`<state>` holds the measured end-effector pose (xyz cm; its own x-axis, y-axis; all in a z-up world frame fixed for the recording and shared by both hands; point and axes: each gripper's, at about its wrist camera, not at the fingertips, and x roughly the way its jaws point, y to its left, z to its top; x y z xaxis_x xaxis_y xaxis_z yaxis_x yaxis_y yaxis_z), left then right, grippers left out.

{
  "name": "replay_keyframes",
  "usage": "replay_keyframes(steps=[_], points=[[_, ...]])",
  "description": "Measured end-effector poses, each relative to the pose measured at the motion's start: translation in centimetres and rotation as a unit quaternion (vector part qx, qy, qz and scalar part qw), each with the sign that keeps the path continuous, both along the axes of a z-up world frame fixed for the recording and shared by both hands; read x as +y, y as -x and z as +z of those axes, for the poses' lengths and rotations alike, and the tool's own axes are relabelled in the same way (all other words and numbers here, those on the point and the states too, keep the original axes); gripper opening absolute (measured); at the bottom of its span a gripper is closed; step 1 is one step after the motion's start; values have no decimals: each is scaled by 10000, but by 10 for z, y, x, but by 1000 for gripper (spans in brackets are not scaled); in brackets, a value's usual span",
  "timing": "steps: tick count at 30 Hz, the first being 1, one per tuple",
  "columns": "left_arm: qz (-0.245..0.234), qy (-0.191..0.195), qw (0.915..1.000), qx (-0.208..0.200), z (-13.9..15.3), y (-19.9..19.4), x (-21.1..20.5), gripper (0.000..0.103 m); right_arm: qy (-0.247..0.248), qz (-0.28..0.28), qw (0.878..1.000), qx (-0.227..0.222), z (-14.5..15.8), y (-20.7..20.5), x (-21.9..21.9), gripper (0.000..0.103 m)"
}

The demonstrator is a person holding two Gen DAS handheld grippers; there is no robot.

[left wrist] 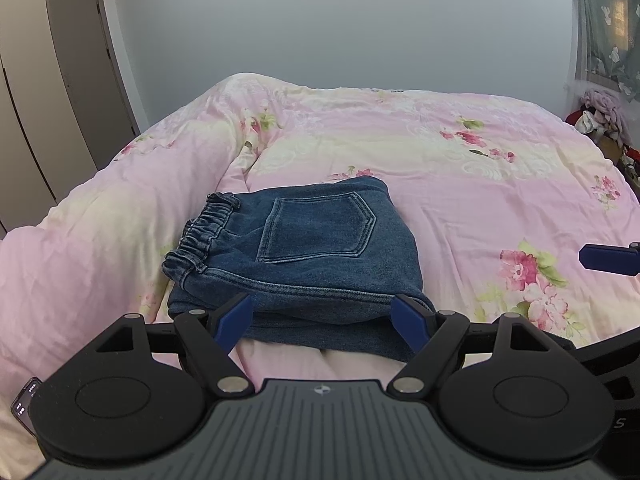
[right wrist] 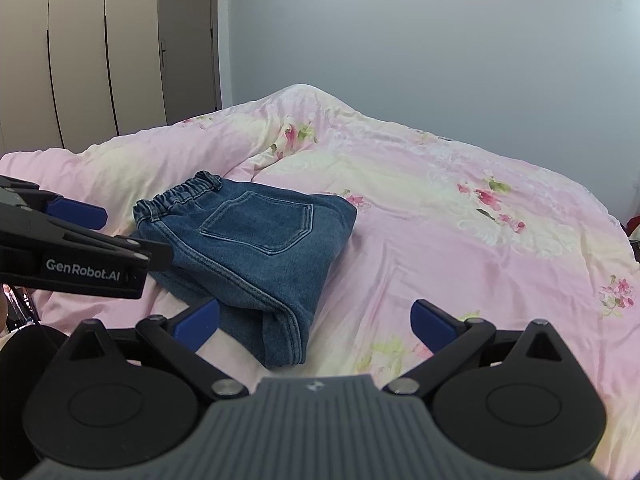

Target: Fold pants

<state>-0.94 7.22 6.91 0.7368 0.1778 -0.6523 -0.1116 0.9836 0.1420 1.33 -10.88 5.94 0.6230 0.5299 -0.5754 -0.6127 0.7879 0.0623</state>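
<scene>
In the left wrist view the left gripper (left wrist: pixel 322 316) has its jaws spread and empty, the folded pants (left wrist: pixel 304 252) lying on the bedspread (left wrist: pixel 460 200) just ahead, the near folded edge between the fingertips. In the right wrist view the right gripper (right wrist: pixel 316 322) is likewise spread and empty, the pants ahead and left of its jaws, long axis running away leftward, so the left gripper looks nearer

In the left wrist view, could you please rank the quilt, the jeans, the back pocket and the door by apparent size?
1. Quilt
2. Jeans and door: look alike, and the door is far, so unranked
3. Back pocket
</scene>
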Motion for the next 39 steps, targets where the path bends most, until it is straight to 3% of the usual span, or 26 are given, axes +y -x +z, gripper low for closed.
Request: replay_keyframes(steps=[39], points=[[-70, -113, 9998, 131, -2, -2, -4, 92, -41, -20, 9999, 96, -4, -1, -4, 98]])
